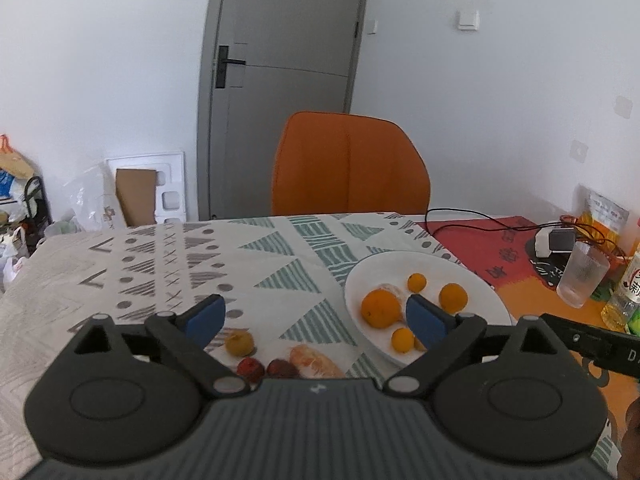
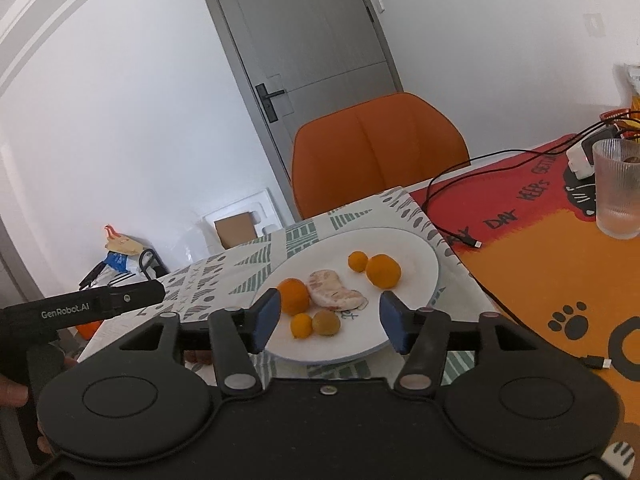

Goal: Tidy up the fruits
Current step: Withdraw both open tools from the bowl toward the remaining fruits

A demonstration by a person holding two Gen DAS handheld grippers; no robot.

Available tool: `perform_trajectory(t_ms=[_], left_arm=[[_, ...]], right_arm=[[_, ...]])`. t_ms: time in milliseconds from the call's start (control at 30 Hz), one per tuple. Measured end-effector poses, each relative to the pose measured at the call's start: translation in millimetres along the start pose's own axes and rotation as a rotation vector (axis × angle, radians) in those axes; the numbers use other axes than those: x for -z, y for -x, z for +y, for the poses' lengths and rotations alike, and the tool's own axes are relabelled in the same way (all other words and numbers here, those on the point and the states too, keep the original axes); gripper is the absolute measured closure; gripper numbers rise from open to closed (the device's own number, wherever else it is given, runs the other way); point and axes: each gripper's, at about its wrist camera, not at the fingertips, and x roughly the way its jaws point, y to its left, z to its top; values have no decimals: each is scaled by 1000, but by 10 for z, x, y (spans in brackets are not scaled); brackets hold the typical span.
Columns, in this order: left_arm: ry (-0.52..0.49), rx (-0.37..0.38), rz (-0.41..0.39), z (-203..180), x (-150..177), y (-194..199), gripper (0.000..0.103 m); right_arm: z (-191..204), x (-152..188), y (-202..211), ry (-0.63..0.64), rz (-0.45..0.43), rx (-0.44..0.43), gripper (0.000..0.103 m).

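Four loose fruits remain off the white plate [image 1: 494,300]: a yellowish round fruit [image 1: 239,343], two red dates [image 1: 251,369], and a peeled citrus piece [image 1: 316,362], all lying on the patterned cloth of the surface [image 1: 168,264] just below and slightly left of the left tongs [image 1: 316,320]. The left tongs stand spread wide with nothing between the pads; these fruits sit directly under the open gap, near the tool body. The plate, to the right of them, already carries several oranges [image 2: 294,296], a peeled citrus piece, and a yellowish fruit. The right tongs [image 2: 328,322] are partly spread and hold nothing; they hover over the plate's near rim, away from the loose fruits. By judgement, the left hand is the nearer one for the next pickup. The peeled piece lies with its long axis running diagonally, from upper left to lower right in the left wrist view, so the jaws would need to close across its narrow width.
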Motion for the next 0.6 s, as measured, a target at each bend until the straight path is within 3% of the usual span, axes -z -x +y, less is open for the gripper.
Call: perform_trajectory(t_ms=[600], left_arm=[[17, -33, -18, 344, 166, 417, 6]], right_arm=[[324, 128, 97, 52, 12, -79, 18]])
